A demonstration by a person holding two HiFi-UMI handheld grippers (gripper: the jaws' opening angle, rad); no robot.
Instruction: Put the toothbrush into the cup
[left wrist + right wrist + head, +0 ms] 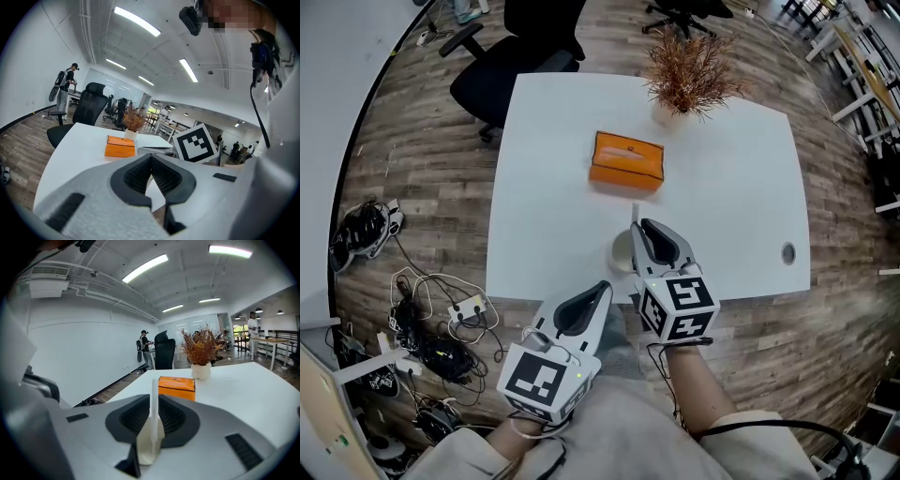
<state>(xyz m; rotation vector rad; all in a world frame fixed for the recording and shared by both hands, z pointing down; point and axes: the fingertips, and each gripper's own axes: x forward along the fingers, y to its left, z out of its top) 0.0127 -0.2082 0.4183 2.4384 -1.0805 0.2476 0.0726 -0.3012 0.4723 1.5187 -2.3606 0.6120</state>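
Note:
A thin white toothbrush [154, 389] stands upright between the jaws of my right gripper [153, 401], which is shut on it. Its slim end [635, 212] pokes out past the jaw tips. My right gripper [643, 227] hovers over a pale round cup [622, 254] near the front edge of the white table [731, 187] and hides part of it. Whether the toothbrush's lower end is inside the cup cannot be told. My left gripper [601, 290] is held off the table's front edge, jaws shut with nothing between them [151, 177].
An orange tissue box [626, 160] lies mid-table, and a dried plant in a white pot [686, 80] stands at the far edge. A black office chair [514, 62] stands beyond the table. Cables and a power strip [441, 328] litter the floor on the left.

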